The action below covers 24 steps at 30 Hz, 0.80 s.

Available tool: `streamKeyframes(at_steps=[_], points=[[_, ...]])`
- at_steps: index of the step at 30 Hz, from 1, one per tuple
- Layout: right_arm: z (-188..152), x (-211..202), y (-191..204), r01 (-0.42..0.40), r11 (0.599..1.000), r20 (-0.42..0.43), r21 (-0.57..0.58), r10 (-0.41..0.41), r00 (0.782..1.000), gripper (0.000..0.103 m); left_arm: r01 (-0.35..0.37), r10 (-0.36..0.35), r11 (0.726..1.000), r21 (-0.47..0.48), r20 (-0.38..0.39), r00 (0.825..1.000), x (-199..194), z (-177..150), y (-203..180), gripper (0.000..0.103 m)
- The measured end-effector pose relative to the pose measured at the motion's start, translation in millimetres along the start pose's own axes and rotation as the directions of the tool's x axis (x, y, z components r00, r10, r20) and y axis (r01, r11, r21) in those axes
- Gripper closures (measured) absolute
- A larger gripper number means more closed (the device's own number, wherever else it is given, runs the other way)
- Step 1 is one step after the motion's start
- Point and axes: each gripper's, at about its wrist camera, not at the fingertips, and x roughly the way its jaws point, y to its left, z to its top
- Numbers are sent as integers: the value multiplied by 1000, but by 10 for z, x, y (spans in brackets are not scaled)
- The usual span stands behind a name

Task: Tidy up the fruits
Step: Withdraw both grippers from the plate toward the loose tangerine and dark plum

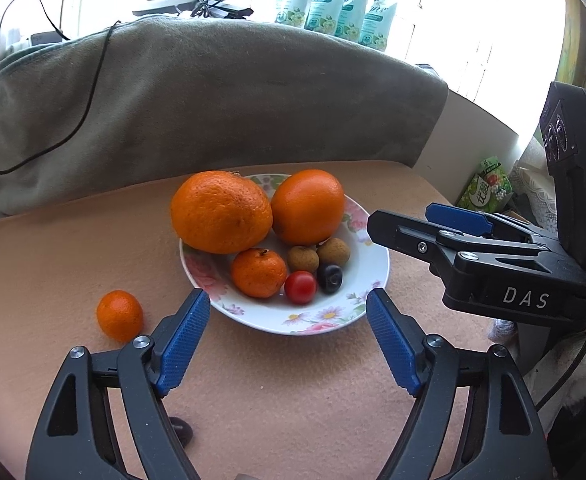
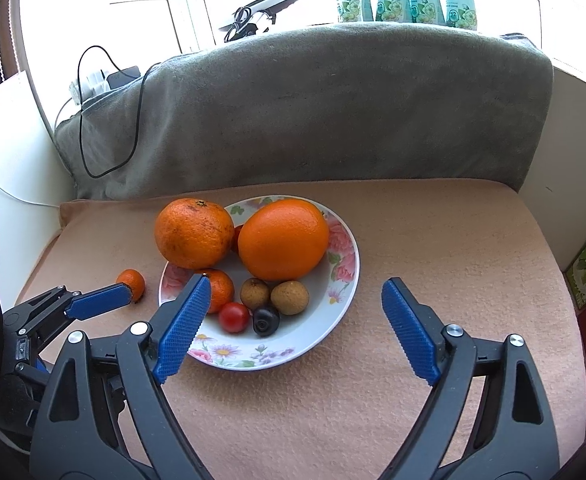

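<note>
Two oranges [image 1: 221, 212], two mandarins [image 1: 258, 273], two longans [image 1: 303, 259]

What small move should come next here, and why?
Probably bring the left tool over to the small mandarin. It lies alone on the cushion, outside the plate holding the other fruits, and both tools are open and empty.

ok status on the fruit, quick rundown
Both grippers, left and right, open, empty. Plate holds most fruit; one tangerine lies outside it. Nothing blocking.
</note>
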Motion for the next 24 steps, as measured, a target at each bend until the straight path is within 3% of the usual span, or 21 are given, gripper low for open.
streamKeyframes(at_steps=[9,24], points=[[-32,-117,-20,4,1000,25,23,-4,1000,13,4,-4,1000,-5,11,1000,-100,-18,32,22],[-122,-405,196,-60,998,78,18,59,995,13,-19,20,997,-81,19,1000,-312,-188,360,22]])
